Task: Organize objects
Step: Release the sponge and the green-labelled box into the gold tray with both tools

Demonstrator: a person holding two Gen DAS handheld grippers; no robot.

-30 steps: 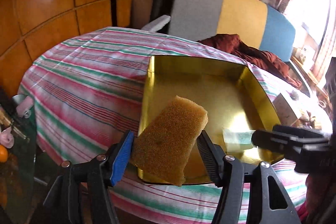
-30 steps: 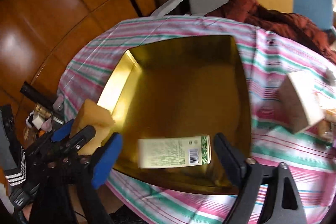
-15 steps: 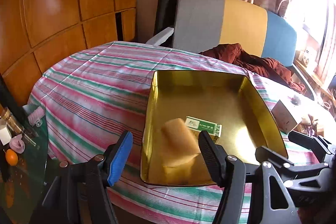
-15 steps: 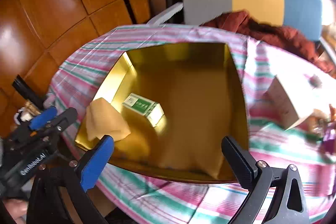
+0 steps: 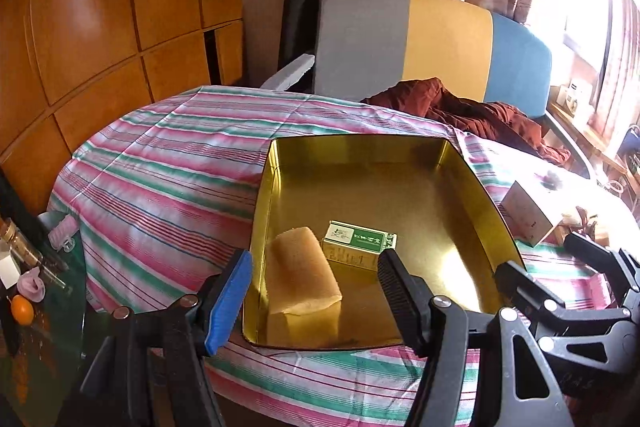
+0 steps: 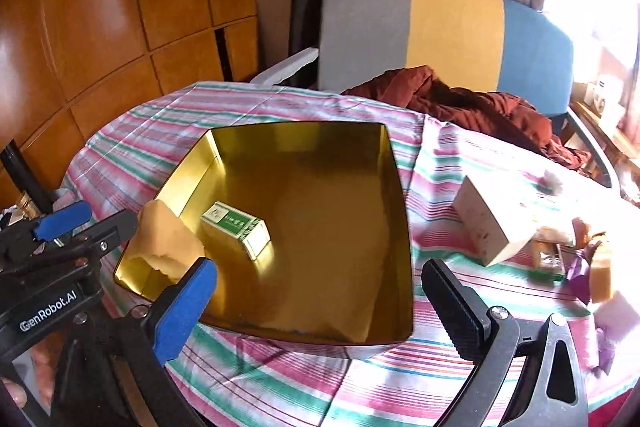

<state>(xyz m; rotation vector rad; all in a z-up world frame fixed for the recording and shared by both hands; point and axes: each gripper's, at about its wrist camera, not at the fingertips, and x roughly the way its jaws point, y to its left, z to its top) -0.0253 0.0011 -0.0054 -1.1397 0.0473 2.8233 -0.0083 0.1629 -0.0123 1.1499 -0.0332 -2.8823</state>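
Your left gripper [image 5: 314, 283] and right gripper [image 6: 320, 291] both gape wide, holding nothing. The sponge [image 5: 302, 273] lies in the gold tray [image 5: 492, 211], in its near-left corner, just beside the green box [image 5: 358, 245], on the striped cloth [image 5: 160, 179].

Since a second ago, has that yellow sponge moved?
Yes. The sponge left the left claw, which held it above the gold tray's near edge, and now lies inside the tray's near-left corner beside the green box.
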